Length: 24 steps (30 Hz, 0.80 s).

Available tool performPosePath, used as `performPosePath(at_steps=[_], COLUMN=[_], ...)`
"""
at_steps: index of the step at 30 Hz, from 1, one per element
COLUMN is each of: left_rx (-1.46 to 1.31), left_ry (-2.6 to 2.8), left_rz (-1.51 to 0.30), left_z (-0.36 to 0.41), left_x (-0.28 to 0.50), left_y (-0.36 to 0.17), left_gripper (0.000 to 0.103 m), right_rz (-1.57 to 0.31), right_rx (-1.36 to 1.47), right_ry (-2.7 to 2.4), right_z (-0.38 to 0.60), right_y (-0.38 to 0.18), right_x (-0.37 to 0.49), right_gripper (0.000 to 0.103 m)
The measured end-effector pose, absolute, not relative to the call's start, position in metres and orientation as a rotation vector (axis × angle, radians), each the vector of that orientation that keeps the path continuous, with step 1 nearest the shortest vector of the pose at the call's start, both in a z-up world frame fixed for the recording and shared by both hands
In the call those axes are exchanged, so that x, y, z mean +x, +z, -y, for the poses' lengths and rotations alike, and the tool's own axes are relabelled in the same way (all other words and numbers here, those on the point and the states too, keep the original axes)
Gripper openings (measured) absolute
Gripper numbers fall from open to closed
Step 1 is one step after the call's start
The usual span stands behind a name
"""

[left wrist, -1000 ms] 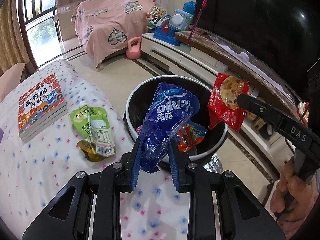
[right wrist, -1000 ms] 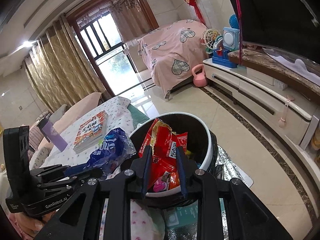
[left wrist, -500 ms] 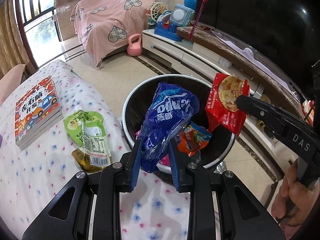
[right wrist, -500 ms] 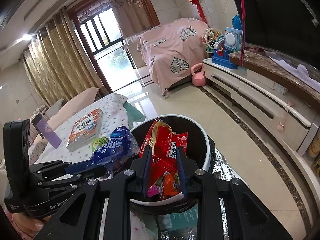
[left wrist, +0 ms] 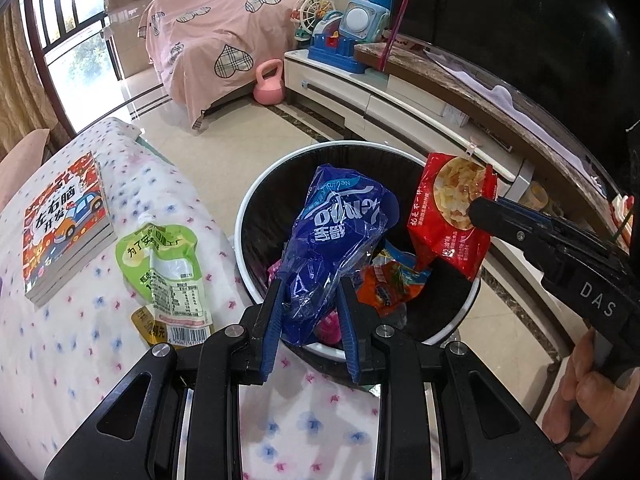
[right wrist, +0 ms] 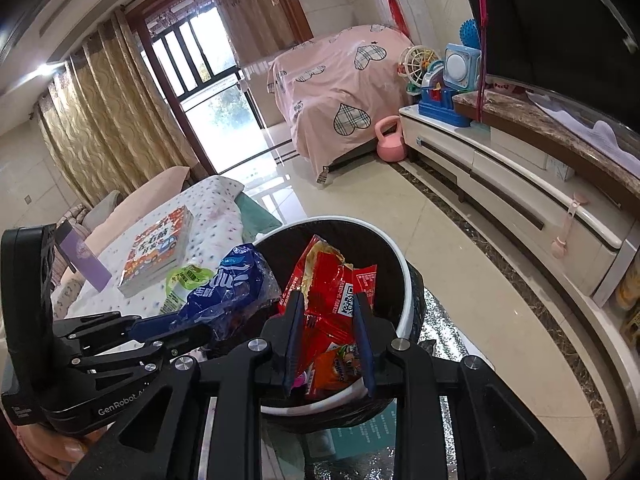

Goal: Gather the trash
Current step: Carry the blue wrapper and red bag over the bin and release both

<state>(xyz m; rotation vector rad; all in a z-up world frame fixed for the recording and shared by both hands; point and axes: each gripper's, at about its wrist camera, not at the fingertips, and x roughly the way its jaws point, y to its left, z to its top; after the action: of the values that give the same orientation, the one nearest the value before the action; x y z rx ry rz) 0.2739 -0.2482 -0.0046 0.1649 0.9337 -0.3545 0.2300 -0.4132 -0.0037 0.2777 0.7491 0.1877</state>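
My left gripper (left wrist: 310,296) is shut on a crumpled blue wrapper (left wrist: 332,240) and holds it over the near rim of a white-rimmed bin with a black liner (left wrist: 256,216). My right gripper (right wrist: 328,312) is shut on a red snack bag (right wrist: 328,292) above the same bin (right wrist: 404,280). The red bag also shows in the left wrist view (left wrist: 452,212), over the bin's right side. Orange and pink wrappers (left wrist: 390,284) lie inside the bin. A green pouch (left wrist: 168,264) lies on the dotted cloth beside the bin.
A book (left wrist: 64,224) lies on the cloth-covered surface (left wrist: 80,340) at left. A TV cabinet (left wrist: 400,108) runs along the right. A pink kettlebell (left wrist: 270,88) and a covered sofa (left wrist: 216,32) stand behind. A purple box (right wrist: 82,256) stands near the book.
Both grippers have moved closer over the bin with their wrappers still held. The bin now fills more of both views.
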Motion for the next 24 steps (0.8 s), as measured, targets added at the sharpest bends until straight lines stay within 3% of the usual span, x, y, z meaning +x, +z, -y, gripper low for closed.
performPosePath(at_steps=[19, 20, 24], left_rx=[0.168, 0.168, 0.153], left_ry=[-0.346, -0.348, -0.336], left_rz=[-0.949, -0.951, -0.934], left_z=[0.251, 0.251, 0.246], left_x=[0.279, 0.279, 0.274], left_y=[-0.003, -0.002, 0.005], left_gripper=[0.03, 0.034, 0.066], right_rz=[-0.76, -0.763, -0.768], right_rx=[0.251, 0.248, 0.254], right_ry=[0.197, 0.197, 0.201], right_z=[0.412, 0.412, 0.413], right_y=[-0.001, -0.001, -0.003], right_x=[0.234, 0.235, 0.236], right_gripper=[0.028, 0.028, 0.035])
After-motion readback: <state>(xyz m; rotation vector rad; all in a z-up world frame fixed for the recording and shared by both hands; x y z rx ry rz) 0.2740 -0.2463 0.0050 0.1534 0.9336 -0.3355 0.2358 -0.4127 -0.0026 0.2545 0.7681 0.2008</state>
